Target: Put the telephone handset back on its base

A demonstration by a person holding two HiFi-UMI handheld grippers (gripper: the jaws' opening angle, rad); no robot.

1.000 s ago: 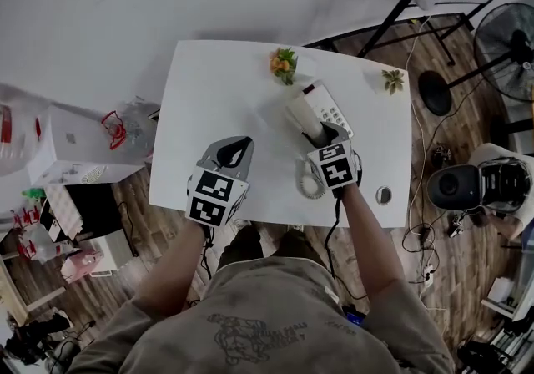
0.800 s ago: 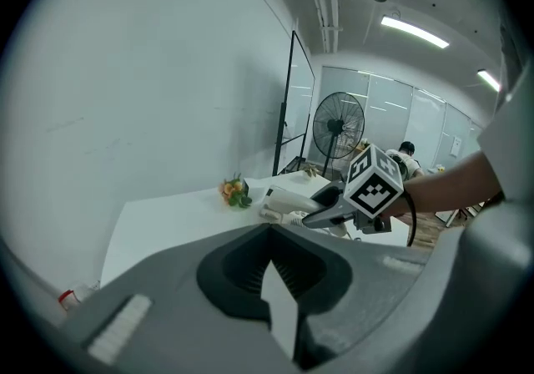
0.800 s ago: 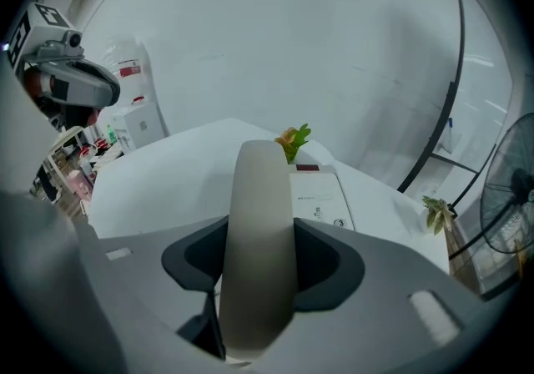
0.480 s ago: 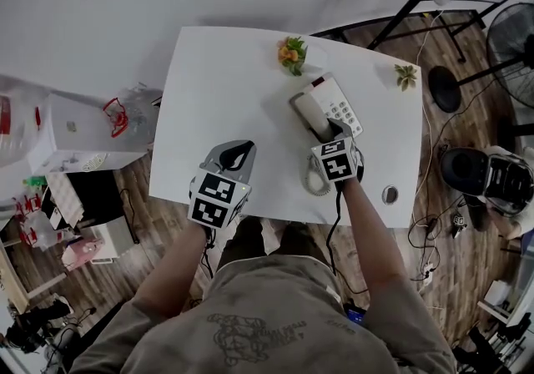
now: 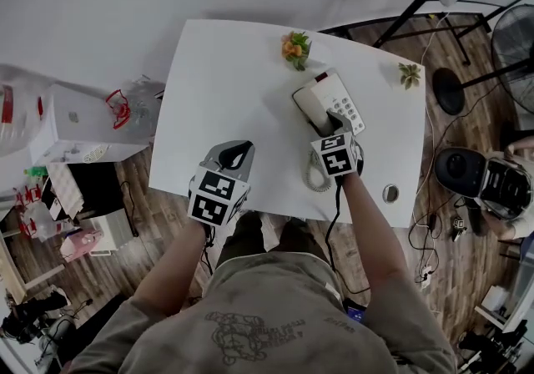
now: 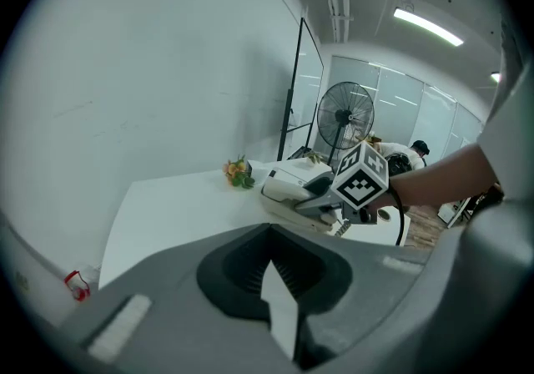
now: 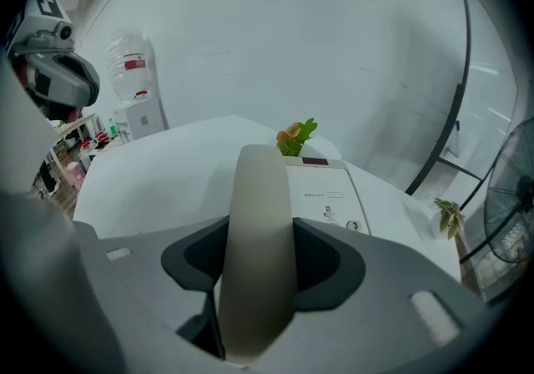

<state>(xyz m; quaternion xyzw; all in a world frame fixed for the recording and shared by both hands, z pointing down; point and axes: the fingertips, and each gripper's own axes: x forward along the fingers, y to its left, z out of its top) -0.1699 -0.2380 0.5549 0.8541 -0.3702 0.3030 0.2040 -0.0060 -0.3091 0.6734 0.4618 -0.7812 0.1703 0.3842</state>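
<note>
One white table (image 5: 217,88) fills the middle of the head view, with both my grippers over its near half. My left gripper (image 5: 242,147) sits at lower centre-left, its jaws pressed together at the tips with nothing between them, well apart from the phone. My right gripper (image 5: 330,124) is right of centre, jaws pinching the near end of the handset (image 7: 260,230). The telephone base (image 5: 342,97) lies on the table toward the upper right, keypad up, with a red patch at its far end. The cream handset runs from my jaws up along the base's left side, lying on it; whether it is fully seated I cannot tell. A coiled cord (image 5: 311,180) loops on the table just below my right gripper. At the table's far edge stand an orange-flowered plant (image 5: 294,47), just beyond the base, and a paler sprig (image 5: 409,73) at the right corner.
</note>
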